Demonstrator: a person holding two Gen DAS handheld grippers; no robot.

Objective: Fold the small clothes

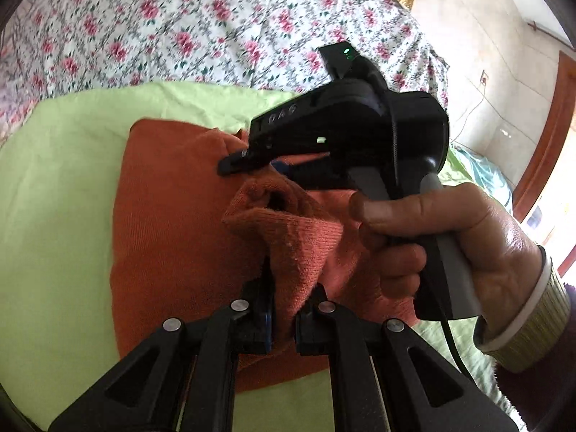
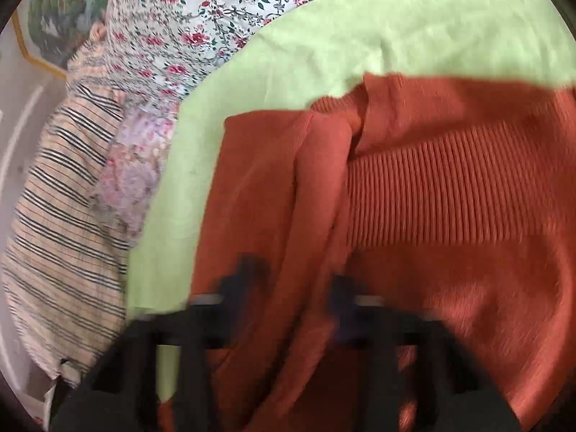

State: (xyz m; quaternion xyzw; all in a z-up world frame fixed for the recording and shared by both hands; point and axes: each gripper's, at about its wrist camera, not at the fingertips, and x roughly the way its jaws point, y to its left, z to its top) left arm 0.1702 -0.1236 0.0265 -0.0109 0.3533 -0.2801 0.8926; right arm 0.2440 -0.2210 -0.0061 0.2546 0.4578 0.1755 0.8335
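The left tool [image 1: 282,309] is pinched on a fold of the orange knit garment [image 1: 172,237], which lies on a green sheet [image 1: 61,187] over the floral bed cover [image 1: 162,25]. Ahead of it, the right tool [image 1: 234,162] — held by a hand [image 1: 450,244] — rests on the knit; its body reads "DAS". In its own blurred view its grip cannot be told. Open green sheet lies left of the left tool.

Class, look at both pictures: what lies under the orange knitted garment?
A light green cloth lies under the orange knitted garment, showing around its edges in both views. Behind it lies a floral bedcover. What the garment covers directly cannot be seen.
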